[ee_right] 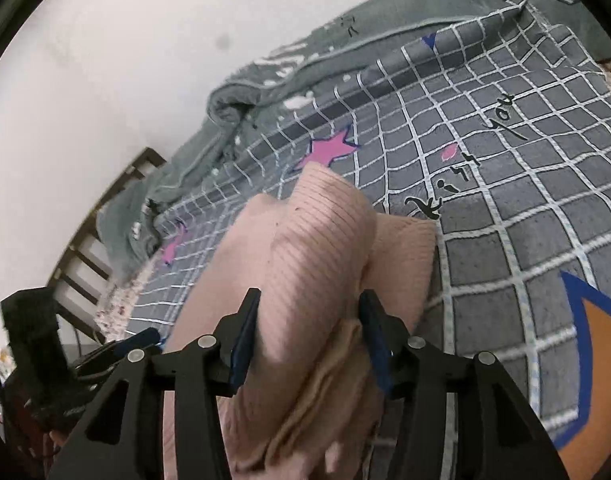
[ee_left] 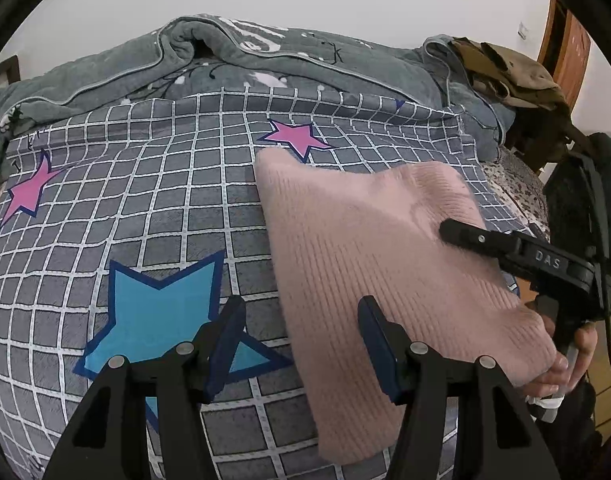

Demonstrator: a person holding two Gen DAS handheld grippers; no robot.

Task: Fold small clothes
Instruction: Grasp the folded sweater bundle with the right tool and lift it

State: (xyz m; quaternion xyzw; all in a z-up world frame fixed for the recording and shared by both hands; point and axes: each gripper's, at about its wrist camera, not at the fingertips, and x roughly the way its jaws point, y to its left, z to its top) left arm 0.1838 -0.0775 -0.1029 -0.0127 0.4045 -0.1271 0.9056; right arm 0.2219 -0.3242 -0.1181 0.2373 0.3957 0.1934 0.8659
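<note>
Left wrist view: my left fingers (ee_left: pixel 301 344) stand wide apart with nothing between them, hovering just above the bed's checked blanket (ee_left: pixel 165 208) at the left edge of the pink knit garment (ee_left: pixel 369 256). The garment lies folded on the blanket, one corner touching a pink star (ee_left: pixel 295 136) printed there, and a blue star (ee_left: pixel 161 312) shows beside my left pad. My right gripper (ee_left: pixel 453 230) comes in from the right side over the garment's far half, with my hand (ee_left: pixel 565 356) under it; from here I cannot tell how it grips.

In the right wrist view, my right fingers (ee_right: pixel 309 336) are open wide, and a raised fold of the pink knit bulges up between them, the cloth blurred near the pads. A grey-green quilt (ee_left: pixel 153 64) is bunched along the wall.
</note>
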